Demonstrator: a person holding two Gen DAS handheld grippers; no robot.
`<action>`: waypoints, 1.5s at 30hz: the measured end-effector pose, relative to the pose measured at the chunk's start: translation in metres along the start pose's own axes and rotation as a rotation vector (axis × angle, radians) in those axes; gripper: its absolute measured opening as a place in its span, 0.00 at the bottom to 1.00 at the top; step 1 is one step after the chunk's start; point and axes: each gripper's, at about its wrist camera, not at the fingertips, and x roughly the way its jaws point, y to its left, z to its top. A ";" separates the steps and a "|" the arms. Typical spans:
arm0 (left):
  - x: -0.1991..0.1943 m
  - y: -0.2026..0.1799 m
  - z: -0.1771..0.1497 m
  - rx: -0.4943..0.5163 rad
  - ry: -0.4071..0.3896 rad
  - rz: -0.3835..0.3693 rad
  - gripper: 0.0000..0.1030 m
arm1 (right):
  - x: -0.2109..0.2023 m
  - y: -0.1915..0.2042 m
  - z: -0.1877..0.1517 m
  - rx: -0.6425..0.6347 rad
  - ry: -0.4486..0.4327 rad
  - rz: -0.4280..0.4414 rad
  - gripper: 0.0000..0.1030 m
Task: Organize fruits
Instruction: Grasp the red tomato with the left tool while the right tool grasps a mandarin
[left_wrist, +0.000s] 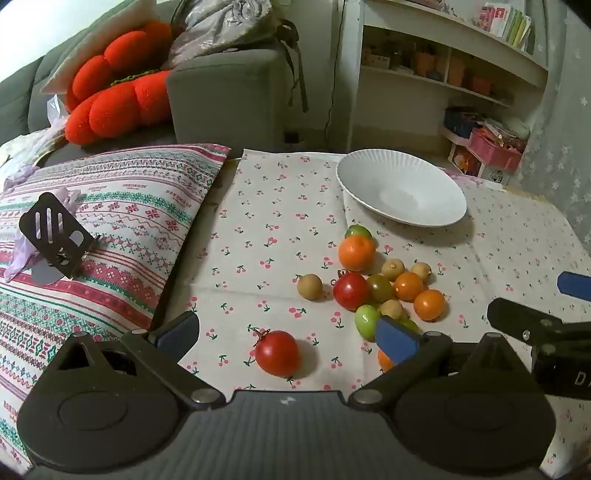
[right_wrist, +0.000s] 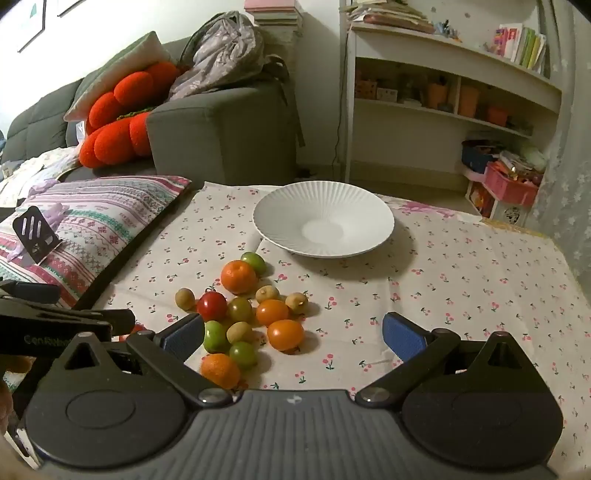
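A round white plate (right_wrist: 323, 225) with fine ribbed fluting sits empty at upper centre on a cherry-print cloth (right_wrist: 461, 295). Below it, smooth round fruits (right_wrist: 255, 314), orange, red, green and tan, cluster at centre-left. One glossy red tomato (left_wrist: 277, 353) lies apart between the wide-open left gripper (left_wrist: 288, 338); the right gripper (right_wrist: 293, 336) is equally wide, holding nothing.

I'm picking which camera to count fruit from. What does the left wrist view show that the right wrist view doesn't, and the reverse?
Only the left wrist view shows fully the lone red tomato lying apart from the pile.

Only the right wrist view shows fully the near orange; in the left view a blue finger pad hides most of it.

Both show the empty white plate, the fruit pile and the cherry-print cloth.
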 end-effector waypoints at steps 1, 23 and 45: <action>0.001 0.000 0.001 -0.001 0.001 -0.001 0.90 | 0.000 0.000 0.000 0.002 0.004 -0.001 1.00; 0.018 0.029 0.019 -0.032 0.029 -0.038 0.90 | 0.019 -0.004 0.029 -0.013 0.094 -0.063 1.00; 0.070 0.028 -0.009 0.019 0.219 -0.151 0.55 | 0.098 -0.006 0.033 0.089 0.419 0.276 0.86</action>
